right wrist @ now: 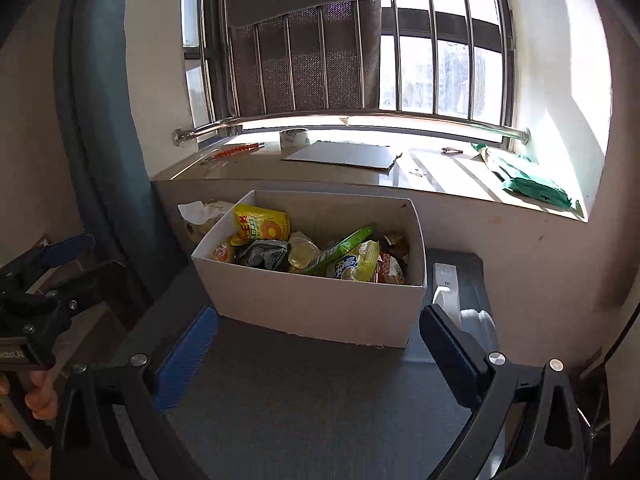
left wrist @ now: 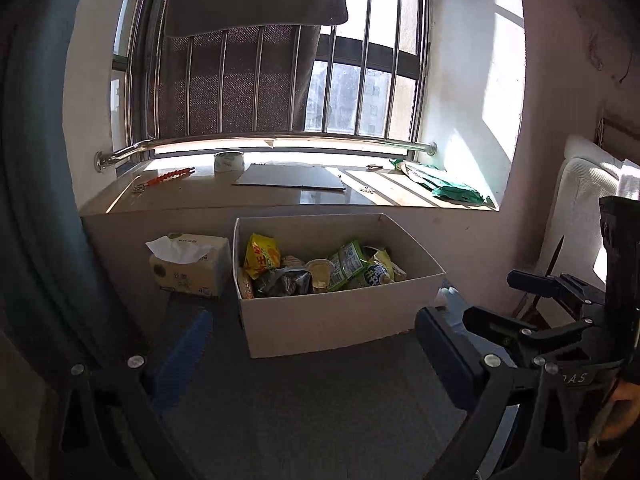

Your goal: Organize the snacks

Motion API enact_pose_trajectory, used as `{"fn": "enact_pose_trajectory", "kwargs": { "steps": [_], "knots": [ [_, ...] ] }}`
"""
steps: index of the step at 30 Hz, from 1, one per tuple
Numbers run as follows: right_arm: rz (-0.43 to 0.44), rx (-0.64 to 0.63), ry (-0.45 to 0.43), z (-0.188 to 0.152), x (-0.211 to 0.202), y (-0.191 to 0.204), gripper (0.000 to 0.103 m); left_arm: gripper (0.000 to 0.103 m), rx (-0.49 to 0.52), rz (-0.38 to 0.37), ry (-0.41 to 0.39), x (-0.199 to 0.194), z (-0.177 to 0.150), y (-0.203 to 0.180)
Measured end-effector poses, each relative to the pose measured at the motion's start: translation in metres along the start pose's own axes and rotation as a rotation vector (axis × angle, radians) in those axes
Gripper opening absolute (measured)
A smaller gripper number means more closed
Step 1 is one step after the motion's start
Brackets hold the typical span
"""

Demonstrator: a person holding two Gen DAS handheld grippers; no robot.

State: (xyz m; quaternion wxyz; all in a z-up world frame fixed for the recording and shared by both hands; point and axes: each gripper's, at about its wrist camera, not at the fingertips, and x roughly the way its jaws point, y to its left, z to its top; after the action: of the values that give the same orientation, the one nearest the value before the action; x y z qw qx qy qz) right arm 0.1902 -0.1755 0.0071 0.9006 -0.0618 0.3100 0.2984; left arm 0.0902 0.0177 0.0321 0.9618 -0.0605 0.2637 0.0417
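Observation:
A white cardboard box stands on the grey surface below the window sill, also in the right wrist view. It holds several snack packets: a yellow bag, a dark bag, a clear jelly cup, a green packet. My left gripper is open and empty in front of the box. My right gripper is open and empty, also in front of the box; it also shows at the right of the left wrist view.
A tissue pack stands left of the box. A white remote lies right of it. The sill carries a tape roll, an orange tool, a cardboard sheet and a green bag. A curtain hangs at left.

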Motion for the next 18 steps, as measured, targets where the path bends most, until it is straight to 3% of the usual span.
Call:
{"fn": "enact_pose_trajectory", "kwargs": {
  "steps": [2,10,12,15,18],
  "knots": [
    [0.015,0.022,0.009,-0.015,-0.018,0.004,0.103,0.103,-0.003,0.021,0.002,-0.017,-0.018,-0.005],
    [-0.004,0.084,0.004,-0.064,-0.064,0.017,0.103,0.103,-0.080,-0.051,0.058,-0.058,-0.065,-0.014],
    [-0.022,0.054,0.021,-0.074,-0.069,0.024,0.103,0.103,-0.077,-0.069,0.063,-0.062,-0.071,-0.015],
    [-0.032,0.012,0.025,-0.084,-0.074,0.034,0.103,0.103,-0.054,-0.013,0.073,-0.063,-0.074,-0.015],
    [-0.023,0.000,0.026,-0.087,-0.077,0.037,0.103,0.103,-0.069,-0.039,0.076,-0.065,-0.075,-0.012]
  ]
}}
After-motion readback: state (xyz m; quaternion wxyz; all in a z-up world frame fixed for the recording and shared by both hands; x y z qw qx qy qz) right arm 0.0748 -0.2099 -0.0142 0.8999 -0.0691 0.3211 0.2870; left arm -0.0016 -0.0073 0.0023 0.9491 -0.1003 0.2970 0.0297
